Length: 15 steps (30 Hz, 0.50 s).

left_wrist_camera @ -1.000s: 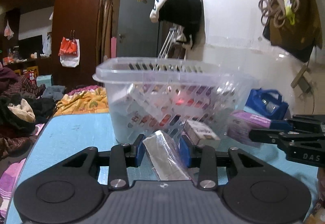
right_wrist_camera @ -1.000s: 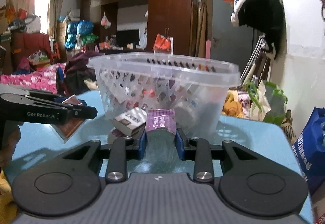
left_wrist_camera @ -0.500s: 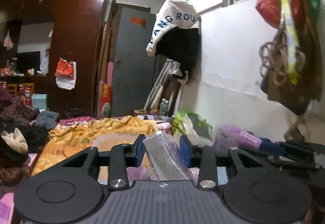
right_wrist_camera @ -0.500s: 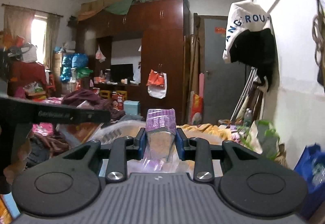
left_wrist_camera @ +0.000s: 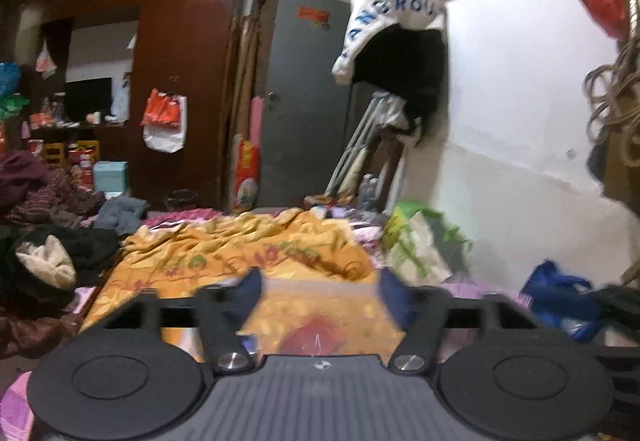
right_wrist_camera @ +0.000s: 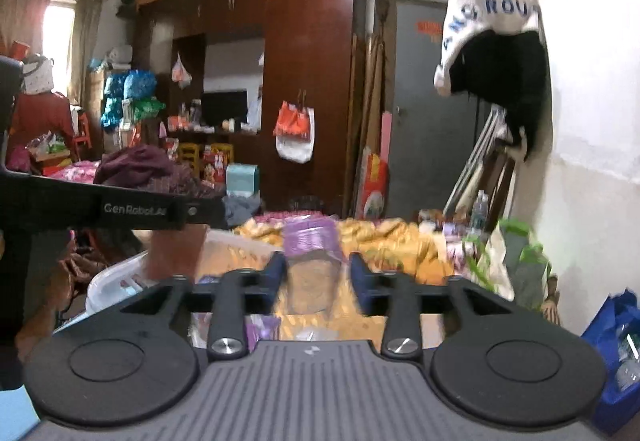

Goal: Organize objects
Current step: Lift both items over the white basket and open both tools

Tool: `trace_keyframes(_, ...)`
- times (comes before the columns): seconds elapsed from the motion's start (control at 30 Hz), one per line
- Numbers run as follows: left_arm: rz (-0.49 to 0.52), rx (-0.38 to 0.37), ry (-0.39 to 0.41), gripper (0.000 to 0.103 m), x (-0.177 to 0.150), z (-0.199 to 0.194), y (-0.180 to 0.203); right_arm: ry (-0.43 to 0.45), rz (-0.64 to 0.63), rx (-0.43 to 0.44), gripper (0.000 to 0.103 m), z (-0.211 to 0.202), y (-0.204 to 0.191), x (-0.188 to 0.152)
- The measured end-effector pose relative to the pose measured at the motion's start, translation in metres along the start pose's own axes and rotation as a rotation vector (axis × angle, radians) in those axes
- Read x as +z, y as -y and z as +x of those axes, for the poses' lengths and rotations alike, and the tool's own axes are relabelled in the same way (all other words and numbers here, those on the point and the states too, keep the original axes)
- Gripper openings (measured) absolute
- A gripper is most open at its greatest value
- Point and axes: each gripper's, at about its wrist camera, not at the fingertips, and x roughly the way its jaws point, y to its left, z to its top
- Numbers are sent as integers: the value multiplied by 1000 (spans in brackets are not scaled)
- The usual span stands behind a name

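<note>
My left gripper (left_wrist_camera: 318,281) is open and empty, its blue pads wide apart and blurred; the silver packet is gone from it. My right gripper (right_wrist_camera: 316,265) is still shut on the purple-topped packet (right_wrist_camera: 312,241), held up above the clear plastic basket (right_wrist_camera: 120,281), whose rim shows at lower left in the right wrist view. The left gripper's black body (right_wrist_camera: 100,207) crosses the left side of that view, over the basket. The basket is out of the left wrist view, apart from blurred contents below the fingers.
An orange blanket (left_wrist_camera: 240,253) lies on the bed ahead. A dark wardrobe (left_wrist_camera: 180,81) and grey door (left_wrist_camera: 304,101) stand behind. A white wall (left_wrist_camera: 520,121) with hanging clothes is at right. A blue bag (right_wrist_camera: 616,341) sits at lower right.
Both grippers rose from table level to above the basket. The left gripper opened and the silver packet left it. The right gripper keeps its packet.
</note>
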Motion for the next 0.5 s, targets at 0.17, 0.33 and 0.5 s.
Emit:
trace_keyframes(0.17,12,-44,45,74,-21,-40,-7,58,13,19,103,-31,-4,-13)
trace_keyframes(0.33,116,-111,54,88,-90,-91,2,82,45,63,103,-70,-5,-44)
trace_keyframes(0.5,146,-141,-54,87,-128,-73,18,64,85,55,103,-80,2,-76)
